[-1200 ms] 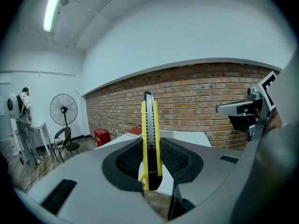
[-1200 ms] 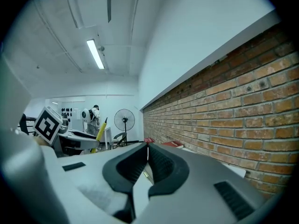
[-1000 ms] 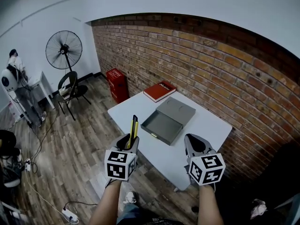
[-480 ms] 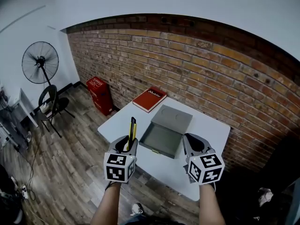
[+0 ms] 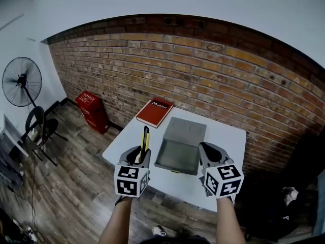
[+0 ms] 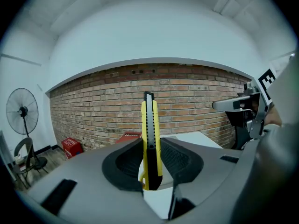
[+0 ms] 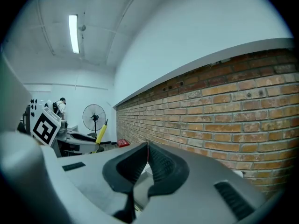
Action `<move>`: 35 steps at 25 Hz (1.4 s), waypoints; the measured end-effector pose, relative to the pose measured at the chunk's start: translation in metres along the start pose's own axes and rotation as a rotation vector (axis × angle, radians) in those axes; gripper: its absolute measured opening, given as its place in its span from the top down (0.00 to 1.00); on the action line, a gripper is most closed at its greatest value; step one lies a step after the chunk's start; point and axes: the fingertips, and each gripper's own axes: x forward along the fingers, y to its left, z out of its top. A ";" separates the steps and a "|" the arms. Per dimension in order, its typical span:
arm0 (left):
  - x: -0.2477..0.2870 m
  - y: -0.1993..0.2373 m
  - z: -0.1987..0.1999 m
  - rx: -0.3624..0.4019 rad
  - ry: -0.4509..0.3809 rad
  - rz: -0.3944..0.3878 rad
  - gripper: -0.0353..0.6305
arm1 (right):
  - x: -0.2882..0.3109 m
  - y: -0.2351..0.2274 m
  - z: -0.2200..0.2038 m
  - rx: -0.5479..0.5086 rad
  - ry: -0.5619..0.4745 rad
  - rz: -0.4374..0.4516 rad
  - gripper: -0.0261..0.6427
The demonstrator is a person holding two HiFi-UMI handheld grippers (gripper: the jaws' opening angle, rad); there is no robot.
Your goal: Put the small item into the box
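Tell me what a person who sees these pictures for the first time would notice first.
First comes the yellow knife, which stands upright, clamped in the left gripper on the near side of the white table. Next is the open grey box in the middle of that table, with a red book beyond it toward the brick wall. The right gripper is shut on nothing.

Studio or lab space, bare brick wall point(image 5: 228, 80), wood-plank floor point(image 5: 71, 187), pedestal fan point(image 5: 21, 82), white table point(image 5: 228, 136)
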 end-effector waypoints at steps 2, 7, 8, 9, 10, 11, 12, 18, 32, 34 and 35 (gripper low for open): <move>0.005 0.006 -0.002 0.002 0.001 -0.025 0.75 | 0.004 0.004 0.000 0.003 0.002 -0.022 0.93; 0.016 0.014 -0.004 0.001 0.006 -0.075 0.75 | 0.011 0.006 0.003 0.004 0.006 -0.067 0.93; 0.018 0.014 -0.004 0.003 0.006 -0.084 0.75 | 0.011 0.007 0.004 0.005 0.006 -0.075 0.93; 0.019 0.014 -0.003 0.005 0.006 -0.092 0.75 | 0.012 0.007 0.004 0.005 0.007 -0.081 0.93; 0.021 0.014 -0.004 0.008 0.006 -0.099 0.75 | 0.013 0.007 0.004 0.004 0.008 -0.086 0.93; 0.023 0.014 -0.004 0.009 0.007 -0.105 0.75 | 0.014 0.007 0.004 0.004 0.010 -0.090 0.93; 0.025 0.015 -0.005 0.010 0.008 -0.109 0.75 | 0.015 0.006 0.003 0.005 0.010 -0.094 0.93; 0.038 0.017 -0.005 0.018 0.013 -0.126 0.75 | 0.020 -0.005 0.003 0.018 -0.001 -0.119 0.93; 0.107 0.010 0.010 0.052 0.030 -0.095 0.75 | 0.058 -0.073 0.004 0.029 -0.022 -0.112 0.93; 0.122 0.007 0.012 0.059 0.036 -0.092 0.75 | 0.065 -0.086 0.004 0.030 -0.021 -0.108 0.93; 0.128 0.006 0.014 0.061 0.037 -0.089 0.75 | 0.068 -0.092 0.005 0.029 -0.022 -0.106 0.93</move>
